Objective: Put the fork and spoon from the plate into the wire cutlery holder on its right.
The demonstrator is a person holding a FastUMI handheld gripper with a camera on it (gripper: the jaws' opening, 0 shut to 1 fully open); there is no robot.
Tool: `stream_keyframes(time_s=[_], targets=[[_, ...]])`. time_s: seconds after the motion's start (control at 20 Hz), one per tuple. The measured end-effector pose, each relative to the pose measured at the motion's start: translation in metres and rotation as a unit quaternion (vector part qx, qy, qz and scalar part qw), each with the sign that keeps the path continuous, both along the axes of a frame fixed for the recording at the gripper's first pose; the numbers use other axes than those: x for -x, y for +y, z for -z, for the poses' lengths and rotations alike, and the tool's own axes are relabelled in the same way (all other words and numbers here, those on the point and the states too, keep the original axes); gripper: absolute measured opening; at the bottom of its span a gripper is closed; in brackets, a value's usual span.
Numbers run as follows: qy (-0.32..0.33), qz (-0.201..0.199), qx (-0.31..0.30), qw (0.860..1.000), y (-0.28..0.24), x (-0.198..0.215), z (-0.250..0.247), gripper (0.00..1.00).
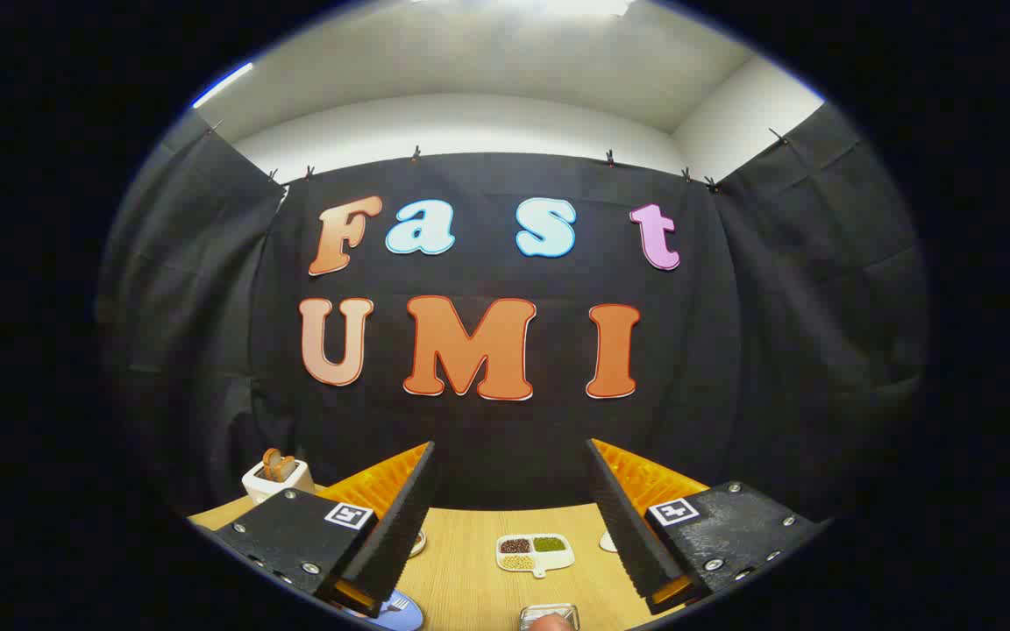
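My gripper is held high above the wooden table, open wide with nothing between its fingers. Far below, by the left finger, a bit of the blue plate peeks out with the tines of a fork on it. The spoon is hidden. Between the fingers and lower down, the top of the wire cutlery holder shows, with a fingertip-like shape at its near side.
A white divided dish with three kinds of beans lies on the table beyond the holder. A white toaster with bread in it stands at the far left. Small white things lie partly behind each finger.
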State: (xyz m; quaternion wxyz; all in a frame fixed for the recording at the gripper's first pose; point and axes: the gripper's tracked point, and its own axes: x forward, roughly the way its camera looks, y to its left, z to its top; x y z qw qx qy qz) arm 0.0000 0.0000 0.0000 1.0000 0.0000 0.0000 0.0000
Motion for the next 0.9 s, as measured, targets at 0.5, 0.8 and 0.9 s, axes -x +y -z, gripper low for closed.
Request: stream_keyframes(time_s=[0.5,0.8,0.9], targets=[[0.008,-0.016,0.004,1.0,0.01,-0.023,-0.007,0.98],[0.013,-0.007,-0.007,1.0,0.011,-0.03,-0.004,0.98],[0.016,-0.008,-0.001,1.0,0.013,-0.03,0.001,0.98]])
